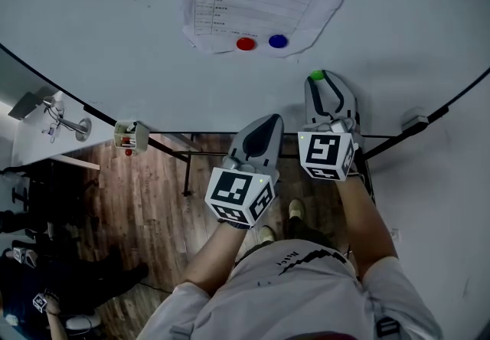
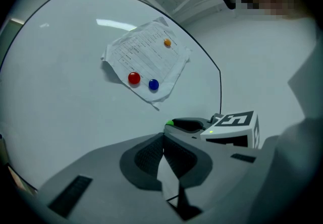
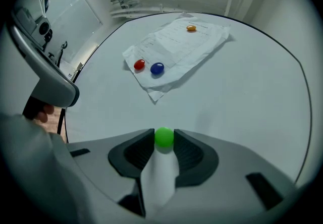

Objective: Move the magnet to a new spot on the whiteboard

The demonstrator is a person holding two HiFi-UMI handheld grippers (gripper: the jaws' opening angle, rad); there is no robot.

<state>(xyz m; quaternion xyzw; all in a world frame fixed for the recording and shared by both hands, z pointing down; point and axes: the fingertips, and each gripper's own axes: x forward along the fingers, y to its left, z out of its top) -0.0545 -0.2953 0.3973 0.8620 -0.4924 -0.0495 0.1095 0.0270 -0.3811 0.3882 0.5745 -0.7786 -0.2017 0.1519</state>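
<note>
Now the right gripper [image 3: 164, 133] grasps the green magnet [image 3: 164, 138] in its jaws on the whiteboard [image 3: 232, 92], while the left gripper [image 2: 162, 140] has its jaws clenched empty.

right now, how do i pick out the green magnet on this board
On the whiteboard, find the printed sheet. Below it, over bare board, the right gripper pinches the green magnet between its jaw tips. The red magnet, the blue magnet and the orange magnet sit on the sheet; this green one alone is off it.
</note>
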